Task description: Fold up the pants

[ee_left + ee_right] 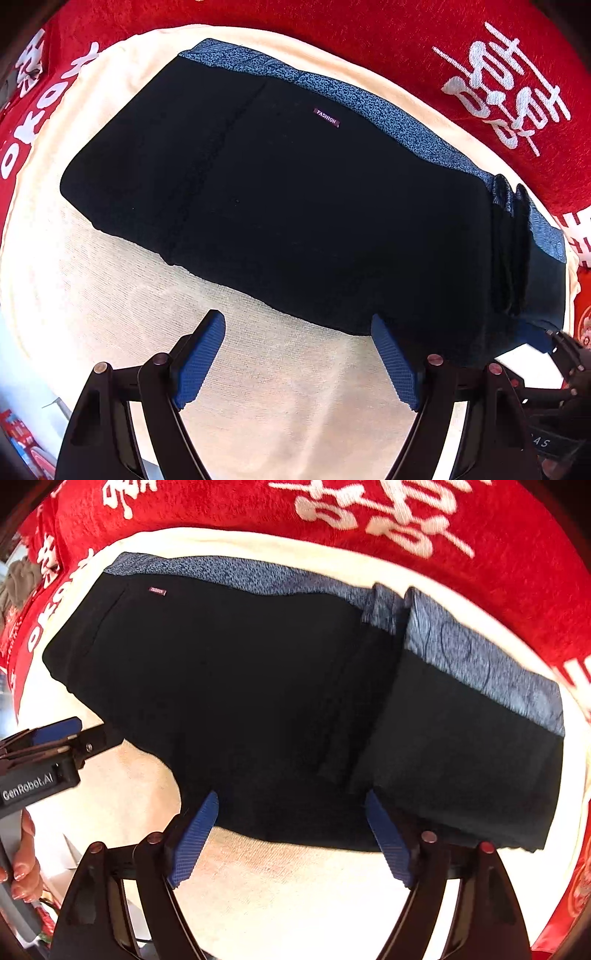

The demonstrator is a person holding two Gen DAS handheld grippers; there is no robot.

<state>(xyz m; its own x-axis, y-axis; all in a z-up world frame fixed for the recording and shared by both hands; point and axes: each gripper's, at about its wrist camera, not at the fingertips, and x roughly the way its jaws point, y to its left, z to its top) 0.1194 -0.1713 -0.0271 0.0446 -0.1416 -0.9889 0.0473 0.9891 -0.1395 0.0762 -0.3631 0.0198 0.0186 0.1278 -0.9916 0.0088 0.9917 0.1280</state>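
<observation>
Black pants [295, 206] with a speckled blue waistband [369, 107] and a small "FASHION" label [326, 117] lie folded on a cream cloth [277, 387]. In the right wrist view the pants [240, 701] have a folded-over part on the right [461, 746]. My left gripper [297, 362] is open and empty, just in front of the pants' near edge. My right gripper [290, 840] is open and empty, with its fingertips [380, 823] at the pants' near edge. The left gripper also shows at the left of the right wrist view [55, 738].
A red blanket with white characters [480, 74] surrounds the cream cloth at the back and sides; it also shows in the right wrist view [369, 513]. A hand [22, 864] holds the left gripper. The right gripper's body [565, 369] is at the right edge.
</observation>
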